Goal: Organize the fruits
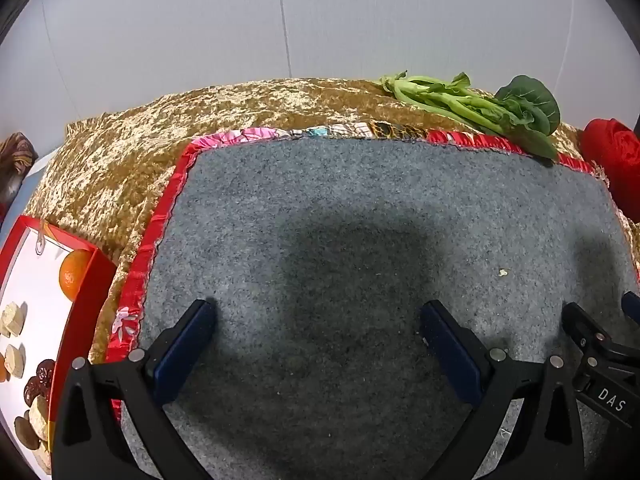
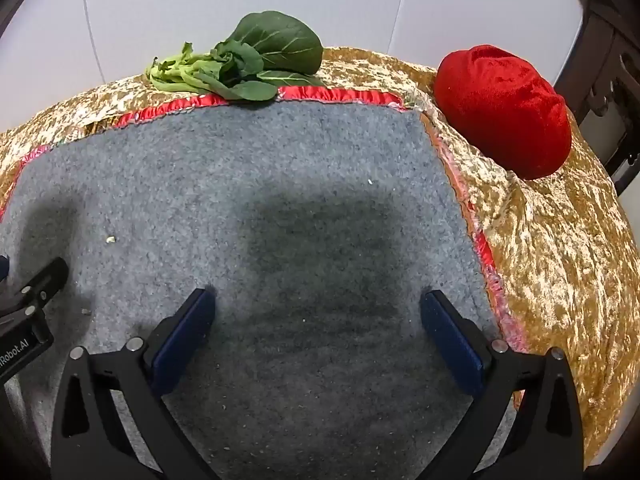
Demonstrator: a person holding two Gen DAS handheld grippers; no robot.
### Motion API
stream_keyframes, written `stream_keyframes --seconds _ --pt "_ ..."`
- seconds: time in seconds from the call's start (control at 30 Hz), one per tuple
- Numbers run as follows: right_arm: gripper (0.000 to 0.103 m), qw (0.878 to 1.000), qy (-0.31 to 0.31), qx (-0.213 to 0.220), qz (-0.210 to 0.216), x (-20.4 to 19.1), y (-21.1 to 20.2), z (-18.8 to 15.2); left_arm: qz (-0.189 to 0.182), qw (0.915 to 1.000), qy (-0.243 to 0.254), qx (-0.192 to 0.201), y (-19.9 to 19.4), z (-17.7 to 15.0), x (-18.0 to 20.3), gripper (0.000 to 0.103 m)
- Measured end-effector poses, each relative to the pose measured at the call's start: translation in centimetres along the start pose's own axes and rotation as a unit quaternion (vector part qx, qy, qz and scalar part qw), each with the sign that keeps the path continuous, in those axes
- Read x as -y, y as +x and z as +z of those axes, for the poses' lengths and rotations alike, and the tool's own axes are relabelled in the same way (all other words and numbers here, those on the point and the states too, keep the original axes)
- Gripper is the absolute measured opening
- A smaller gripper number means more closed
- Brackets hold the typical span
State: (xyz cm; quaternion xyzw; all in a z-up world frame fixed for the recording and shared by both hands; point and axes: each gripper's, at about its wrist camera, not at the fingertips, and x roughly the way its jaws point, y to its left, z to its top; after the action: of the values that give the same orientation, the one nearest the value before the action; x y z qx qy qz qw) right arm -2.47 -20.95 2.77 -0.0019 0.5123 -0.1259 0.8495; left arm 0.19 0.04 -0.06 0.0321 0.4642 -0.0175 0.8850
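Jaws spread wide on both sides, nothing between them: the left gripper (image 1: 318,320) and the right gripper (image 2: 318,312) hover side by side over the grey mat (image 1: 360,220). This looks like a pause between picks. The one clear fruit, an orange (image 1: 74,278), sits in the red-rimmed box (image 1: 102,264) off to the left, tucked against its right wall, beside dark dried fruits (image 1: 40,378) and pale chunks. Being round, it has no long axis or heading to speak of. Nothing on the mat needs sorting; next, I'd judge, comes a swing left or a search. Leafy greens (image 2: 240,64) lie at the mat's far edge, stems pointing left.
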Motion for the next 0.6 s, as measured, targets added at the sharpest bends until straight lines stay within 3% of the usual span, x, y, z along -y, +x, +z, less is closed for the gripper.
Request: stream_keyframes --seconds 0.6 --pt "0.103 1.000 -0.003 0.002 -0.004 -0.07 -0.01 -0.02 0.001 1.0000 0.000 0.007 -0.16 -0.04 0.09 0.103"
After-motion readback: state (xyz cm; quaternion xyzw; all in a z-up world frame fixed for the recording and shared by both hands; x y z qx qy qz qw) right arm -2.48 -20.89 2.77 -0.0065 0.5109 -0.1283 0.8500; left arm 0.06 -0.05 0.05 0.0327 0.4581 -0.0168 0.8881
